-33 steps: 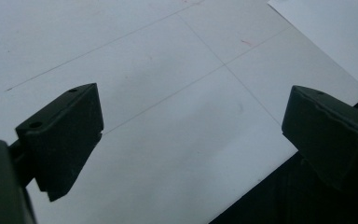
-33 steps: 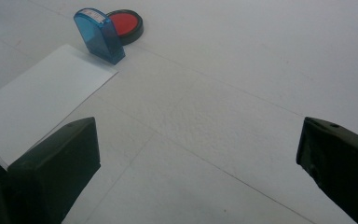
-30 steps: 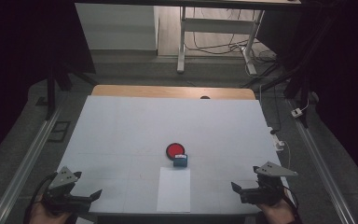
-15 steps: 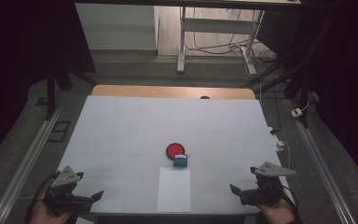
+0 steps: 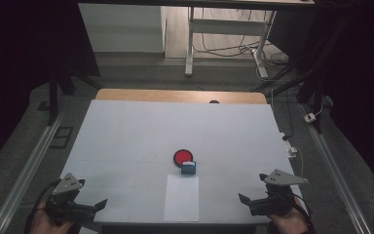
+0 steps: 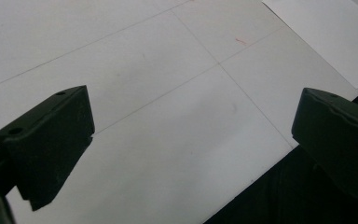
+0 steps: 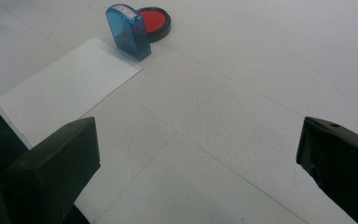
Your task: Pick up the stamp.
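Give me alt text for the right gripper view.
A blue stamp stands upright on a white table, beside a red ink pad and at the corner of a paper sheet. The right claw is open and empty.

Each hand carries a black, blocky gripper. The left gripper and the right gripper both bear a grey three-cornered plate on top, dotted with what seem to be small screws, though the high view is dim. A dark cable loops from each body. Close up, the jaws are matt black wedges with flat inner faces and small round holes near their upper edges.
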Demonstrator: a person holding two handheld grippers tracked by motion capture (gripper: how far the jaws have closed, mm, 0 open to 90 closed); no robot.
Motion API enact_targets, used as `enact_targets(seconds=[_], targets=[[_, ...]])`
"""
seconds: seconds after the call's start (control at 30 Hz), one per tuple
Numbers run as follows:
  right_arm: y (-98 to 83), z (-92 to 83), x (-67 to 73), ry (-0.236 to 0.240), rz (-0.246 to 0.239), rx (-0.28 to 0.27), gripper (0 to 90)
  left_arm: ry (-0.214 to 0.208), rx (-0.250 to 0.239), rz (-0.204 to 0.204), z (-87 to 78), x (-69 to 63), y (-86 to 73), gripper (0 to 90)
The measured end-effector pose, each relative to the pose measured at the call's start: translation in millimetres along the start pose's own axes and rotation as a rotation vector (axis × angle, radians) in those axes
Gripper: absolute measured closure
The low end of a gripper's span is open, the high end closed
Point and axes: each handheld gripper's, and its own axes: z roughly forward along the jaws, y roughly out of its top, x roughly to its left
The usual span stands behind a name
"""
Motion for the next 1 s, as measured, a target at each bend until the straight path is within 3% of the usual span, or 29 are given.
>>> enact_targets(seconds=[0.33, 0.6, 0.7, 1.0], targets=[[4.3, 1.1, 2.5, 0.034, -0.014, -0.015, 0.0, -0.039, -0.004, 0.015, -0.6, 0.1, 0.1, 0.3], [8.6, 5.6, 7.2, 0.062, -0.05, -0.024, 0.0, -0.052, -0.012, 0.018, -1.4, 1.0, -0.2, 0.0], [11.4, 8.5, 8.9, 0.077, -0.081, -0.027, 0.0, -0.072, -0.021, 0.025, -2.2, 1.5, -0.4, 0.0], [17.9, 11.9, 13.1, 0.092, -0.104, -0.037, 0.0, -0.112, -0.016, 0.025, -1.3, 3.3, -0.4, 0.9]])
